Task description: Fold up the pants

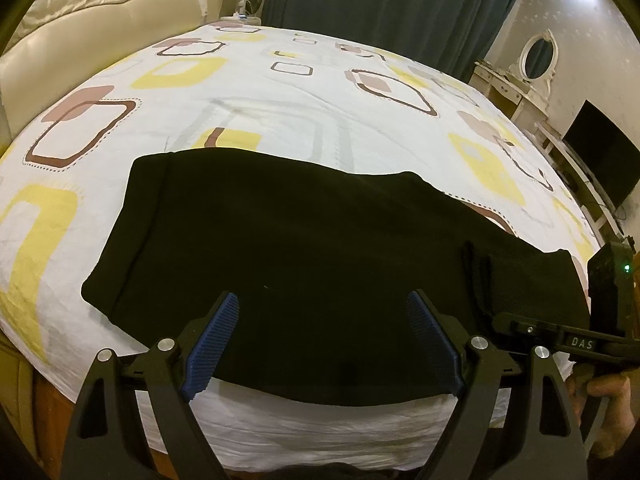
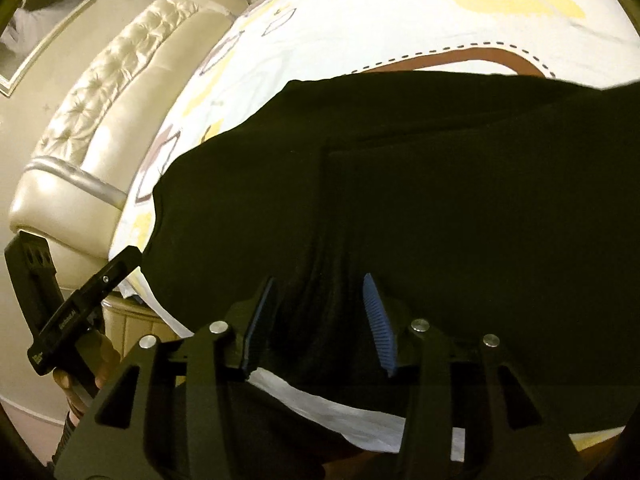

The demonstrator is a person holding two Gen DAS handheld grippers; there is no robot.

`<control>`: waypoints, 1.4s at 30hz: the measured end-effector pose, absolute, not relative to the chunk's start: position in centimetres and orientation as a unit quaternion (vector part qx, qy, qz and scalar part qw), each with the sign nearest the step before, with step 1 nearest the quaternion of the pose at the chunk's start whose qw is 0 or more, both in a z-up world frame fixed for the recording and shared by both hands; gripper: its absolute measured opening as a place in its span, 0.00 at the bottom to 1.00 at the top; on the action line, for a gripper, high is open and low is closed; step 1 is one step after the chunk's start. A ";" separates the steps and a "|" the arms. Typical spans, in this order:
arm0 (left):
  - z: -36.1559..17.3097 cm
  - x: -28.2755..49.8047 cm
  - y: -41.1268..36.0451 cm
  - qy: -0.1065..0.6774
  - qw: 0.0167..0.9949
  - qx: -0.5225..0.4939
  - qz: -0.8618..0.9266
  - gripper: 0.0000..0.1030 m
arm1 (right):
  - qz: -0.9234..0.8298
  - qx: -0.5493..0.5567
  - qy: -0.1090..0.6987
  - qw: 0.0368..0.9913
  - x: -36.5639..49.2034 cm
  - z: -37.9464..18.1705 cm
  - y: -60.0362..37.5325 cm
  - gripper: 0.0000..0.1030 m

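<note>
1. Pants: black, lying flat across the near side of the bed, long axis running along the bed's near edge, lower hem hanging slightly over that edge.
2. Handling: the cloth looks soft and limp, light, not slippery and not fragile. It will likely sag and crease wherever it is lifted, so a single-point lift should bunch it.
3. Hold points: judged best at the edge nearest the bed's front, one corner per gripper, pinching through all layers so the fold carries over evenly.
4. Left gripper: released, jaws spread wide above the pants, pads clear of the cloth.
5. Right gripper: jaws part-way apart over a gathered ridge of cloth; the pads do not appear to press on it.
6. Left wrist view only: full outline of the pants on the bed, the curtain beyond the bed's far side, and the right gripper's body at the pants' right end.
7. Right wrist view only: the puckered cloth up close, and the padded headboard at the bed's left end.
</note>
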State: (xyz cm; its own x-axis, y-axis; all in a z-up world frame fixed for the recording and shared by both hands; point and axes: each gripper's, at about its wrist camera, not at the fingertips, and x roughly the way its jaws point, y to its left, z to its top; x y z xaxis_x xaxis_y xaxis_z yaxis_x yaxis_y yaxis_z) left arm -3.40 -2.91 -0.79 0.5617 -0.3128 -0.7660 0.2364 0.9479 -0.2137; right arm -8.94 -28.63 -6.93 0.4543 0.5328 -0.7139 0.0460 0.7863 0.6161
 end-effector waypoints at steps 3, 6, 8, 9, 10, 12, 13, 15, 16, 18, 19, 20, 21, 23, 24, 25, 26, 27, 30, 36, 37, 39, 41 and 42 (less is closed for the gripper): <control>-0.7 -3.5 -3.0 0.438 0.884 -0.039 -0.156 0.83 | 0.158 0.308 0.465 0.815 -10.0 -6.2 -29.2 0.45; -0.7 -3.5 -3.1 0.437 0.885 -0.037 -0.156 0.83 | 0.152 0.336 0.415 0.832 -11.8 -5.8 -30.0 0.49; -0.7 -3.5 -3.1 0.438 0.884 -0.038 -0.156 0.82 | 0.135 0.341 0.378 0.850 -13.4 -5.6 -30.5 0.54; -0.7 -3.5 -3.1 0.439 0.884 -0.038 -0.156 0.83 | 0.129 0.340 0.366 0.857 -13.9 -5.6 -30.7 0.55; -0.7 -3.5 -3.0 0.440 0.884 -0.039 -0.156 0.83 | 0.121 0.338 0.355 0.863 -14.4 -5.6 -30.9 0.56; -0.6 -3.5 -2.9 0.439 0.884 -0.041 -0.154 0.83 | 0.110 0.339 0.338 0.871 -15.3 -6.0 -31.3 0.58; -0.6 -3.4 -2.9 0.439 0.884 -0.042 -0.154 0.83 | 0.109 0.341 0.339 0.870 -15.4 -6.3 -31.4 0.60; -0.7 -3.3 -2.8 0.441 0.883 -0.043 -0.152 0.83 | 0.106 0.329 0.347 0.872 -15.3 -7.1 -31.2 0.60; -0.7 -3.3 -2.8 0.442 0.883 -0.042 -0.151 0.83 | 0.107 0.315 0.346 0.877 -15.4 -7.1 -30.9 0.60; -0.8 -3.1 -2.6 0.445 0.882 -0.041 -0.149 0.83 | 0.106 0.283 0.356 0.885 -15.1 -7.0 -30.1 0.62; -0.9 -3.0 -2.5 0.447 0.881 -0.041 -0.150 0.83 | 0.106 0.277 0.360 0.885 -14.9 -7.0 -29.8 0.65; -0.9 -2.9 -2.3 0.450 0.879 -0.041 -0.150 0.83 | 0.104 0.273 0.365 0.884 -14.6 -6.9 -29.7 0.67; -0.8 -2.7 -2.1 0.453 0.878 -0.043 -0.150 0.83 | 0.105 0.274 0.367 0.883 -14.5 -6.9 -29.7 0.67; -0.7 -2.4 -1.2 0.457 0.875 -0.050 -0.153 0.82 | 0.106 0.281 0.371 0.879 -14.3 -7.0 -29.7 0.71; -0.6 -2.2 -0.8 0.459 0.874 -0.051 -0.154 0.83 | 0.107 0.285 0.371 0.877 -14.2 -7.1 -29.8 0.71; -0.6 -1.8 0.0 0.461 0.872 -0.054 -0.154 0.83 | 0.109 0.288 0.371 0.876 -14.3 -7.1 -29.9 0.72; -0.6 -1.6 0.6 0.462 0.872 -0.057 -0.152 0.83 | 0.111 0.290 0.370 0.876 -14.3 -7.1 -29.9 0.74; -0.6 -1.1 1.6 0.465 0.871 -0.062 -0.148 0.83 | 0.114 0.289 0.369 0.876 -14.3 -7.2 -29.9 0.75; -1.2 0.3 4.7 0.473 0.867 -0.077 -0.135 0.82 | 0.116 0.284 0.363 0.880 -14.8 -7.3 -29.8 0.75; -3.7 3.9 11.4 0.504 0.848 -0.123 -0.110 0.82 | 0.120 0.291 0.356 0.880 -14.9 -7.4 -29.8 0.77; -4.5 4.8 12.4 0.515 0.838 -0.141 -0.110 0.82 | 0.121 0.291 0.356 0.880 -14.9 -7.4 -29.8 0.78; -5.5 5.8 13.3 0.530 0.824 -0.163 -0.116 0.82 | 0.120 0.290 0.356 0.880 -15.0 -7.5 -29.8 0.79; -6.1 6.7 13.3 0.537 0.818 -0.166 -0.125 0.82 | 0.120 0.292 0.356 0.879 -15.1 -7.5 -29.9 0.80; -6.1 7.1 13.0 0.535 0.819 -0.160 -0.133 0.82 | 0.120 0.293 0.357 0.879 -15.1 -7.5 -29.9 0.81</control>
